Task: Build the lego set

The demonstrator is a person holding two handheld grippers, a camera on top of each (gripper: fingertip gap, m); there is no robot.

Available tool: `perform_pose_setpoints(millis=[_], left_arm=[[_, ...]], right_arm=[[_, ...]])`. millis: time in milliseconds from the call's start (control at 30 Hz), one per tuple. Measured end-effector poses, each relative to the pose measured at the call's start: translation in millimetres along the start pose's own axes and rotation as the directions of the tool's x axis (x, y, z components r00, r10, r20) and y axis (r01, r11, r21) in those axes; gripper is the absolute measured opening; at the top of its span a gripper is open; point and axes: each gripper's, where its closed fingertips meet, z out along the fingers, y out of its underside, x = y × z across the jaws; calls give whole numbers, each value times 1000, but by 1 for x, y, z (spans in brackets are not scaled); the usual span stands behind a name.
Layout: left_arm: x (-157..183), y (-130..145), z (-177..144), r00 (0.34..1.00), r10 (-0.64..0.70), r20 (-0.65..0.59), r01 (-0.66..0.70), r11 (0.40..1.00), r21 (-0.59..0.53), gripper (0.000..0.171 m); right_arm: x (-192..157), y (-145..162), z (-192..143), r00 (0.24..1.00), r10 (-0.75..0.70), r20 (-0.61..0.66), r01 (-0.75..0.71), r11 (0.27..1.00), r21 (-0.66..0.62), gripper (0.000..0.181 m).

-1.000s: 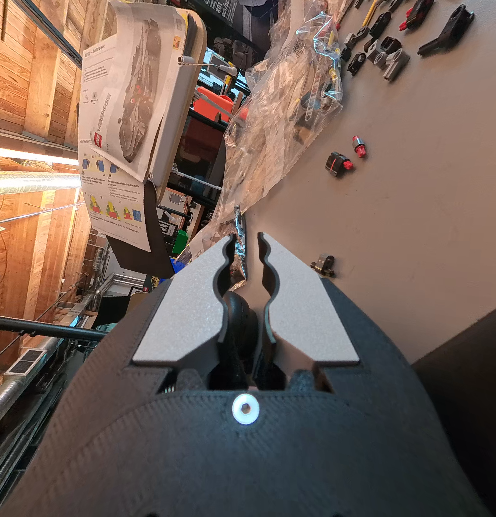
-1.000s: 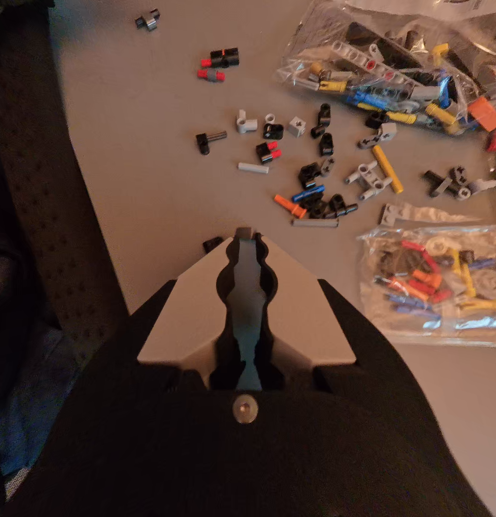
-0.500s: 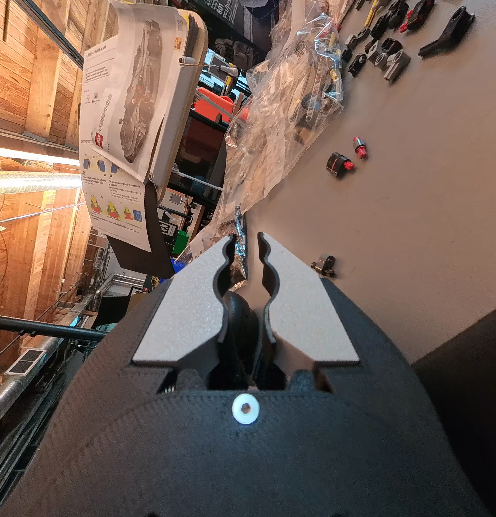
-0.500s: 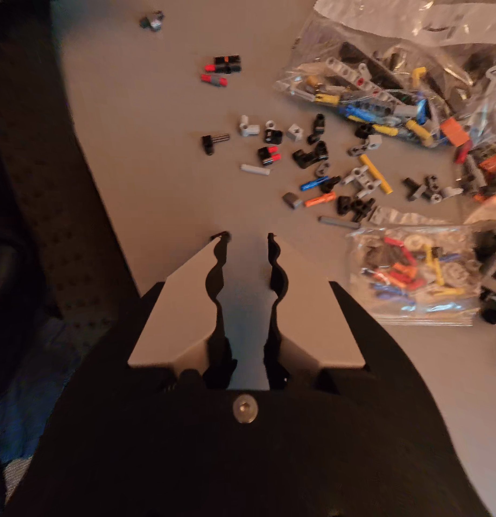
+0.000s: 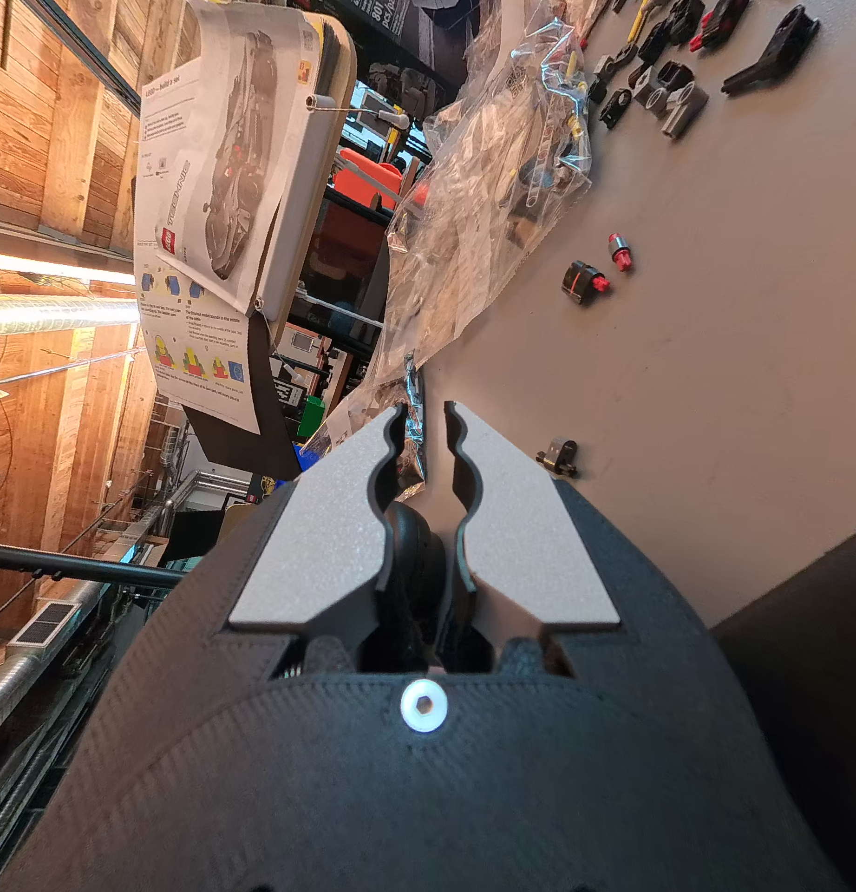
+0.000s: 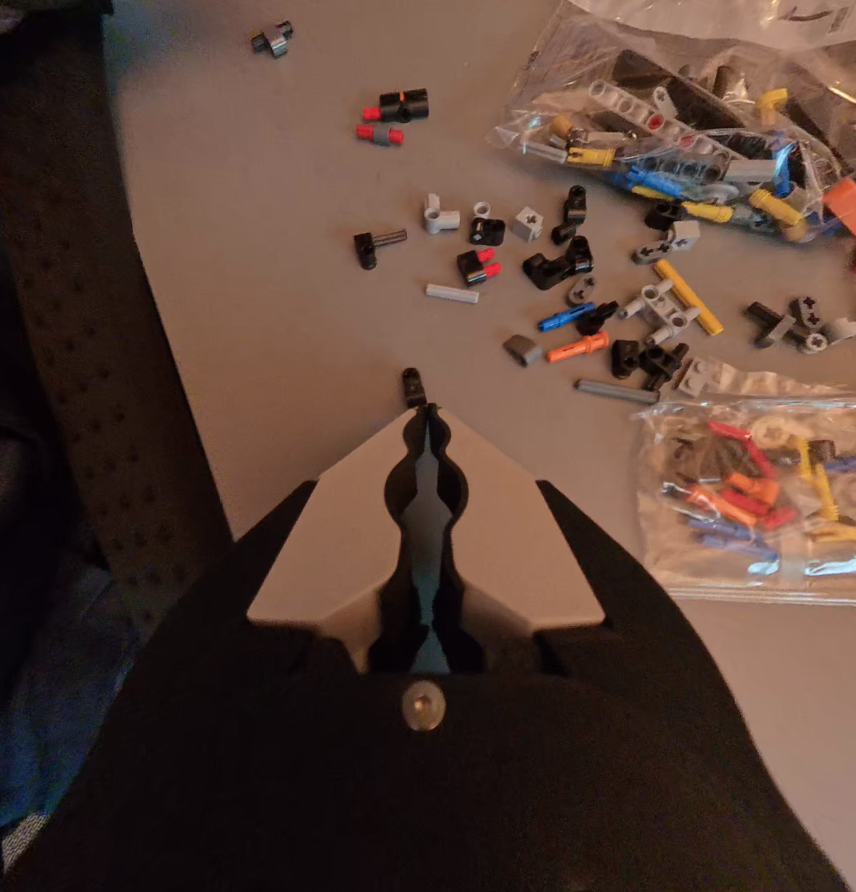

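Hardly begun: loose pieces and unopened bags litter the table, right gripper pinched together (apparently empty), left gripper slightly apart.

**Two matching black-and-grey hand-held grippers**

The left gripper has a broad black body with a fine woven, ribbed texture that flares wide toward the camera. Two flat, speckled light-grey plates form its jaws, each tapering to a point, with wavy scalloped black inner edges. A round, pale hex-socket screw sits at the centre below them. The right gripper has the same build: black shell, grey wedge plates, scalloped inner edges, and a dull metal screw.
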Motion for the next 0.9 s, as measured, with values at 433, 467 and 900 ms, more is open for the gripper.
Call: perform_pose_setpoints(millis=[433, 467, 900], left_arm=[[0, 0, 0, 1000, -1, -1, 1, 1000, -1, 15], [0, 0, 0, 1000, -1, -1, 1, 1000, -1, 15], [0, 1, 1, 1000, 0, -1, 0, 1000, -4, 15]], right_arm=[[-8, -2, 0, 1000, -18, 10, 18, 1000, 0, 19], [-10, -2, 0, 1000, -22, 18, 22, 1000, 3, 19], [14, -19, 18, 999, -42, -25, 43, 999, 5, 7]])
